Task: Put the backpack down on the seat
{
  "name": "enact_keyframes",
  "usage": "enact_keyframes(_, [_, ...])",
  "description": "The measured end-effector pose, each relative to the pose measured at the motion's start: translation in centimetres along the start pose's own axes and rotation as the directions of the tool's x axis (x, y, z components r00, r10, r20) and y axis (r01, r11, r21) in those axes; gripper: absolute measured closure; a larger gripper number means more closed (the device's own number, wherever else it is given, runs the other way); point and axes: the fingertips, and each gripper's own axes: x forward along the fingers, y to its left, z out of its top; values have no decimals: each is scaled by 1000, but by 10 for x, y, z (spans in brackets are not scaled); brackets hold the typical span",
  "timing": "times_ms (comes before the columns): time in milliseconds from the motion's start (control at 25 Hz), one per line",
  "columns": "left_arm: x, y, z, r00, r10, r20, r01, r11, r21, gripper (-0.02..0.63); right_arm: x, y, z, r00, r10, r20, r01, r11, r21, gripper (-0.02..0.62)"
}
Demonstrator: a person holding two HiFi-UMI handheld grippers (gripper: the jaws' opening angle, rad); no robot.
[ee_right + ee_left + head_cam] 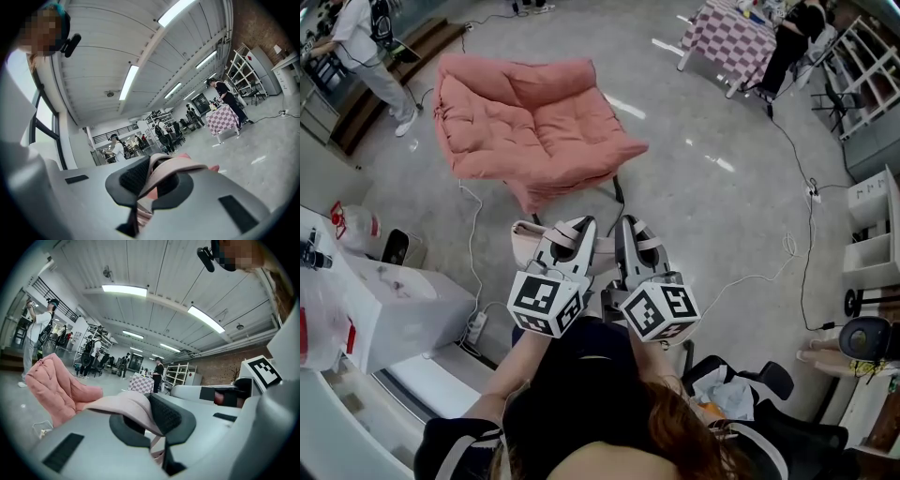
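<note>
The jaws of the left gripper (151,423) are closed tight on a pink strap (123,403) of the backpack (525,248), the band pinched between their dark pads. The jaws of the right gripper (149,182) clamp a second strap (178,165) in the same way. Seen from the head view, the two grippers sit side by side, close together and pointing forward. The pale backpack is carried beneath them in the air, just in front of the person who holds them. It is short of the seat (534,127), a padded pink folding chair that stands empty a little way ahead on the grey floor (712,187). A white cable (471,234) trails across the floor at the left of the chair. Beyond it, a person in white (366,42) stands at the far left, and a person in black (787,42) leans over a worktop (731,37) draped in a checked cloth. White shelving (872,66) lines the right edge of the hall.
</note>
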Motion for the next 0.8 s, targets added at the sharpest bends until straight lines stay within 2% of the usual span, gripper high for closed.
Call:
enact_keyframes(360, [49,33,18,1000,-8,-11,7,999,-38,588,58,-19,16,1000,-11,-29,11,1000,-11,554])
enact_keyframes(800, [96,53,41,997,-66,-29,65,997,-52,588,112,-38,42,998,-57,14,58,998,-20,554])
